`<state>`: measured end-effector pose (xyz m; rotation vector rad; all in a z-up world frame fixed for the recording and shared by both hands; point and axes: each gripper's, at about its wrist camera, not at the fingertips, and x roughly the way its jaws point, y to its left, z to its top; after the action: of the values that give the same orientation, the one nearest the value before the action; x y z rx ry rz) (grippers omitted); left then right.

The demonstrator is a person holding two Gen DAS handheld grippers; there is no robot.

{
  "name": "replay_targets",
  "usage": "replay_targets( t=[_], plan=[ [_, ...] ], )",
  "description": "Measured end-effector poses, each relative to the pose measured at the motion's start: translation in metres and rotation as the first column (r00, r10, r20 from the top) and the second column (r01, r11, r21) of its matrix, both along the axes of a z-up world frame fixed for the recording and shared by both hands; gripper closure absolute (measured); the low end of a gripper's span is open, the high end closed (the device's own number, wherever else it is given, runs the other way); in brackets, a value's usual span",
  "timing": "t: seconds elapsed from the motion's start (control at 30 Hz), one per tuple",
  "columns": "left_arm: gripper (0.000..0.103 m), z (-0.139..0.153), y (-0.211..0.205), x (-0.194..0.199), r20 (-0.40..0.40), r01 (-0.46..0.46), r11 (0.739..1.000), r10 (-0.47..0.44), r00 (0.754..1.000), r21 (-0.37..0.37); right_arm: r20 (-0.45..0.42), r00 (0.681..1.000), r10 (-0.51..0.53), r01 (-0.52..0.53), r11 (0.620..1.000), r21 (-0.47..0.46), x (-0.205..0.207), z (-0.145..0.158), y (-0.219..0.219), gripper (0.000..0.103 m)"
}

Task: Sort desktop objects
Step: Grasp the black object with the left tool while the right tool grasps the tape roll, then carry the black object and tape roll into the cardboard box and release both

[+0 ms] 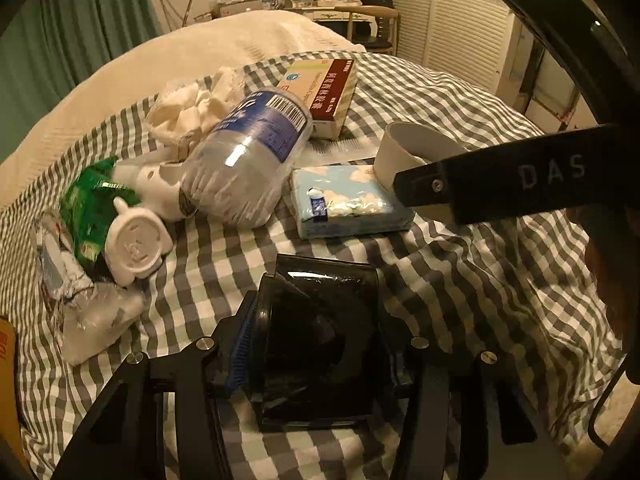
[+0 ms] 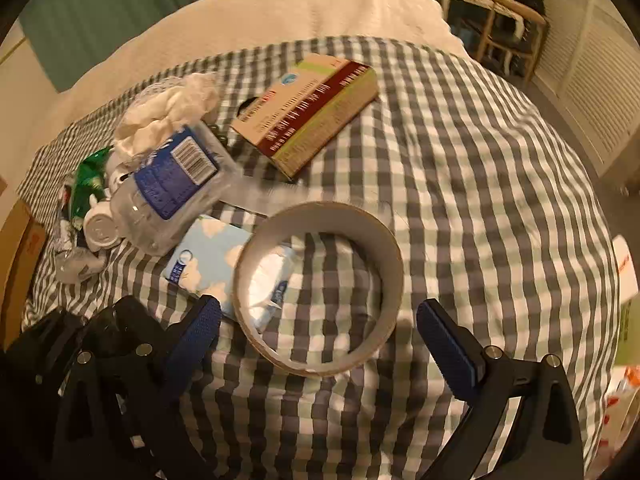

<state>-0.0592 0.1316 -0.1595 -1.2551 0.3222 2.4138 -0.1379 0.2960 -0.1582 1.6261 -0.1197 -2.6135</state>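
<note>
Tape roll [image 2: 318, 290] lies between spread right gripper [image 2: 318, 326] fingers.

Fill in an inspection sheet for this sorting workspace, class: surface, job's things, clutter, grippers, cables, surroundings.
Surface: grey-and-white checked cloth, rumpled, over a cream cover.
Job's things: tape roll lying flat, partly over a blue tissue pack; plastic bottle on its side; medicine box behind them; white cup tipped over.
Clutter: crumpled white tissues, green wrapper, clear plastic wrap, all at the left.
Grippers: left gripper shut on a black object; right gripper open, fingers either side of the tape roll.
Cables: nothing seen.
Surroundings: green curtain, louvred doors, wooden chair.
</note>
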Motion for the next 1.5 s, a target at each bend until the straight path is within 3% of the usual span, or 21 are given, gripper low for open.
replay_targets(
  t=[0.03,0.17,0.23,0.43,0.7,1.07,1.5],
  plan=[
    [0.051,0.002,-0.003,0.0,0.004,-0.004,1.0,0.004,1.0,0.0,0.004,1.0,-0.012,0.012,1.0,-0.011,0.001,0.001,0.001,0.005],
    [0.053,0.007,-0.009,0.002,0.005,-0.01,1.0,0.01,1.0,-0.006,0.011,1.0,-0.008,0.008,1.0,-0.003,0.003,0.003,0.0,0.024],
    [0.055,0.01,-0.012,0.002,0.009,-0.017,1.0,0.017,1.0,-0.003,0.016,1.0,-0.004,0.004,1.0,-0.013,0.005,0.005,0.001,0.028],
    [0.055,0.017,-0.029,-0.002,0.044,-0.079,0.996,0.078,0.996,0.032,0.02,1.0,0.005,-0.005,1.0,-0.009,0.009,0.011,0.001,0.029],
    [0.055,0.028,-0.041,-0.012,0.026,-0.135,0.991,0.135,0.991,0.024,0.027,0.999,0.036,-0.036,0.999,-0.007,0.026,0.018,-0.002,0.029],
    [0.055,0.045,-0.049,0.0,0.049,-0.161,0.986,0.159,0.986,0.043,0.059,0.996,0.071,-0.071,0.997,0.007,0.062,0.034,-0.001,0.029],
    [0.055,0.107,-0.064,0.024,-0.012,-0.181,0.978,0.183,0.983,0.103,-0.036,0.995,0.088,-0.087,0.996,0.022,0.096,0.106,-0.026,0.03]
  ],
)
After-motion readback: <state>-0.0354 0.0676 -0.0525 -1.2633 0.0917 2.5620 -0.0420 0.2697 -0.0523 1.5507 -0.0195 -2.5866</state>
